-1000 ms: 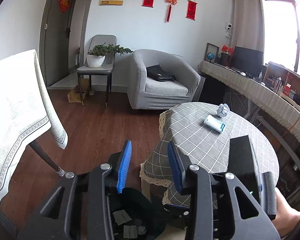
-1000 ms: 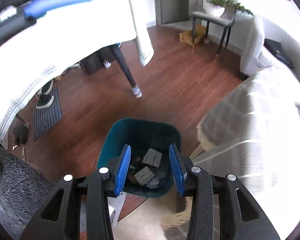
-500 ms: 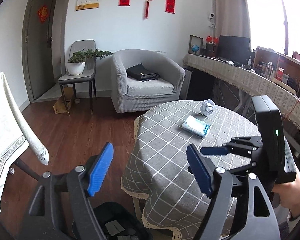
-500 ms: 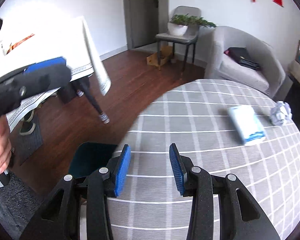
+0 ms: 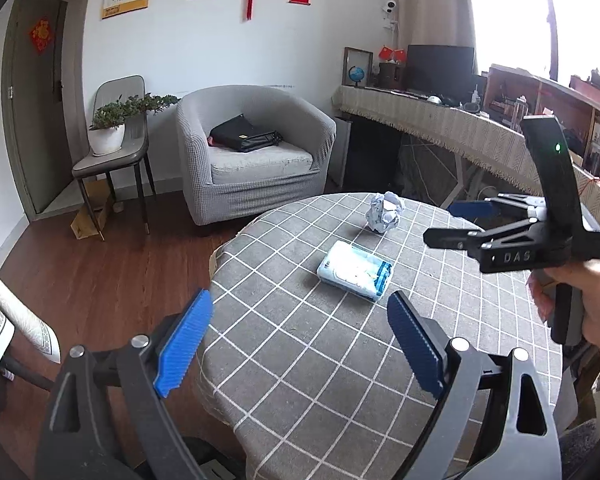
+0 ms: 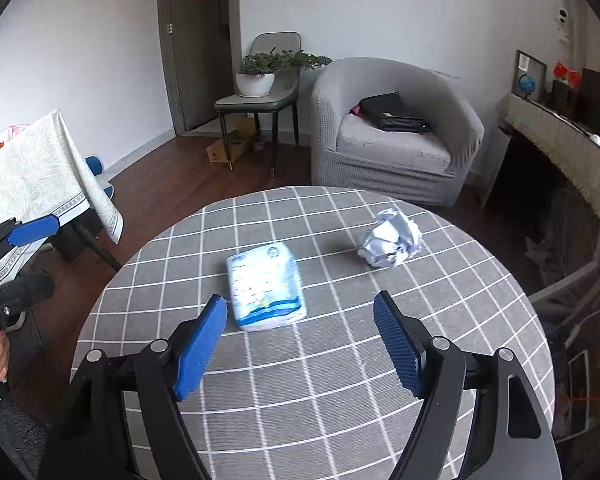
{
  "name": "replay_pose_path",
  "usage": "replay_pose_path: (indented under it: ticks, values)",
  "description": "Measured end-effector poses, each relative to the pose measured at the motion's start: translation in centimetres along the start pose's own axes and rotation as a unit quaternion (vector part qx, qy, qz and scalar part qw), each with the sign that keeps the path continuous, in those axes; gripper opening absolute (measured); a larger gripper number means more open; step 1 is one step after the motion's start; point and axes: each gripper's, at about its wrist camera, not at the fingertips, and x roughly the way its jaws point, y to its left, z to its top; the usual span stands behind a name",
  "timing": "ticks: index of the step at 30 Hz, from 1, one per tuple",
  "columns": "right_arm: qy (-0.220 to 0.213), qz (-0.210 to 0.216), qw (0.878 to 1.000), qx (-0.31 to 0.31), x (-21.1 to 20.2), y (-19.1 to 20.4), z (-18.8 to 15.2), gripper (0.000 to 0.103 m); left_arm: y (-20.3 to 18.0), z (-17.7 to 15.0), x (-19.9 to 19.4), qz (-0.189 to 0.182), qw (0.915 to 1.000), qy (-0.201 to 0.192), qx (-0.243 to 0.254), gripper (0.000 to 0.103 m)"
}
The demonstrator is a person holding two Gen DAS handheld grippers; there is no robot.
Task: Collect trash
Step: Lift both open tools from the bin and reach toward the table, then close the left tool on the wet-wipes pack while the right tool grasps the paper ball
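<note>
My right gripper point(image 6: 300, 340) stands with its jaws spread wide and nothing between them, poised above the near part of the round table point(image 6: 480, 360) with the grey checked cloth. My left gripper point(image 5: 298, 344) is likewise spread and empty, at the table's near left edge.

Nearest item: a soft tissue pack point(image 6: 265, 286), lying flat just beyond my right fingertips and slightly left of the jaw line. I judge it a supply, not refuse, though I cannot confirm whether it is used up.

Farther back and to the right: a crumpled paper ball point(image 6: 391, 243), apart from the pack and clear of the table's far edge. This I judge to be the trash in hand.

Recommended approach: pass the right gripper over or to the right of the pack without nudging it, centre the ball between the pads, then lower until the tips nearly meet the cloth before closing. The ball is light and springy; a low, centred squeeze should hold it, whereas a glancing touch may roll it off. Avoid pinching the cloth.

Beyond the table stands a grey armchair point(image 6: 396, 136).
</note>
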Motion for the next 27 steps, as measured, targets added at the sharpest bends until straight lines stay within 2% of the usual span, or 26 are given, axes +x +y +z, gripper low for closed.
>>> replay_pose_path:
  ticks: [5,8,11,13,19,23,27]
  values:
    - [-0.005,-0.001,1.0,0.023,0.3,-3.4,1.0,0.088,-1.1,0.6,4.5,-0.037,0.9977,0.047,0.031,0.093]
    - [-0.008,0.018,0.998,0.054,0.9,-5.6,1.0,0.089,-1.9,0.7,7.0,-0.046,0.9943,0.07,0.066,0.093]
    - [-0.008,0.023,0.998,0.066,1.6,-6.8,1.1,0.089,-2.4,0.8,9.2,-0.072,0.9906,0.092,0.072,0.093]
    - [-0.011,0.027,0.996,0.082,1.6,-7.7,1.0,0.089,-2.8,0.8,10.7,-0.072,0.9883,0.105,0.083,0.093]
    - [-0.002,0.032,0.994,0.108,2.2,-9.7,0.2,0.091,-4.6,1.5,13.9,-0.081,0.9799,0.128,0.129,0.093]
    - [0.01,0.035,0.993,0.117,2.8,-10.6,-0.4,0.091,-5.3,2.1,15.6,-0.092,0.9764,0.136,0.14,0.094]
    - [0.002,0.043,0.989,0.139,2.8,-11.2,-0.4,0.091,-5.9,2.6,16.6,-0.092,0.9741,0.138,0.154,0.094]
